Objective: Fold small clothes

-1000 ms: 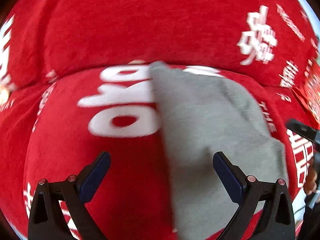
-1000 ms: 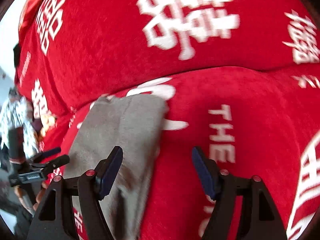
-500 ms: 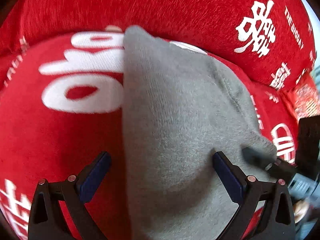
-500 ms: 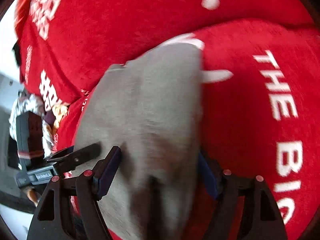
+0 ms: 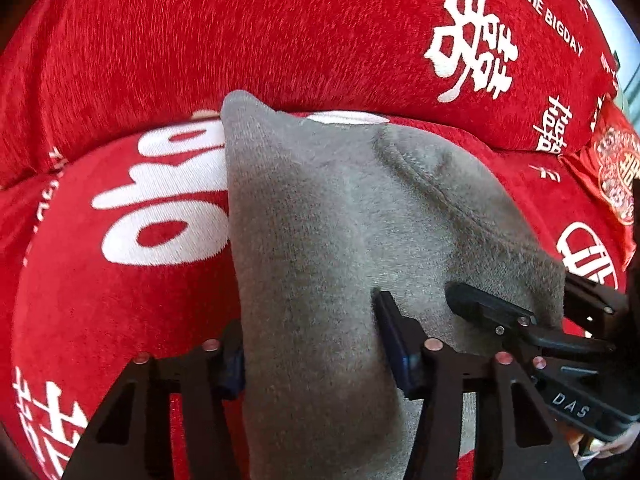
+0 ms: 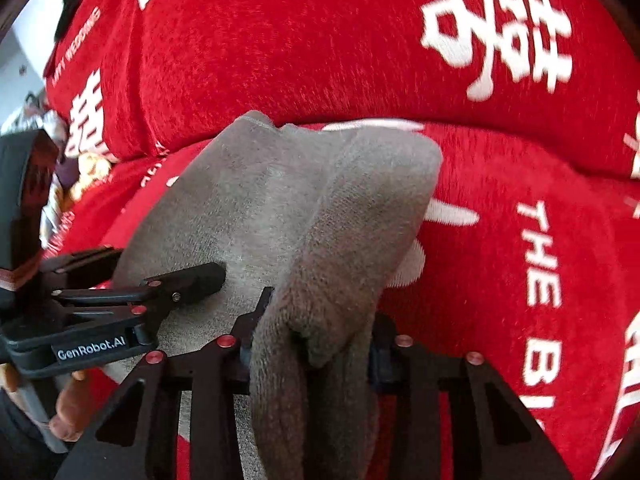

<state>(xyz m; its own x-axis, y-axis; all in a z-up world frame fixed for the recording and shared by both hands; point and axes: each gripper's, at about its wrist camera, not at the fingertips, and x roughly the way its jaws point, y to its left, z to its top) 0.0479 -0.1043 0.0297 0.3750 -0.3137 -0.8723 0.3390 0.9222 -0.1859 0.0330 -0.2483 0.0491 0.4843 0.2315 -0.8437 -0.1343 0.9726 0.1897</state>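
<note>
**Both grippers pinch one grey garment on a red cover**

A red cover [image 5: 120, 288] with white characters and lettering fills both views — seat below, backrest above; in the left wrist view a red patterned cushion [image 5: 612, 168] sits at 3 o'clock, and in the right wrist view some clutter shows at 9 o'clock, too blurred to name.

The grey garment [image 5: 320, 220] lies on the seat, its far end reaching the crease under the backrest at 12 o'clock; it blocks most of the seat behind it in both views.

The left gripper [image 5: 312, 344] is clenched on the near part of the garment; cloth fills the gap between its fingers and hides most of the left one. The right gripper [image 6: 312, 340] grips a bunched fold of the same garment, cloth bulging over and between its fingers.

Each gripper shows in the other's view — the right at 4 o'clock, its upper finger lying on the cloth, the left at 8 o'clock, its finger pressed on the grey surface just beside the right gripper's left finger.
</note>
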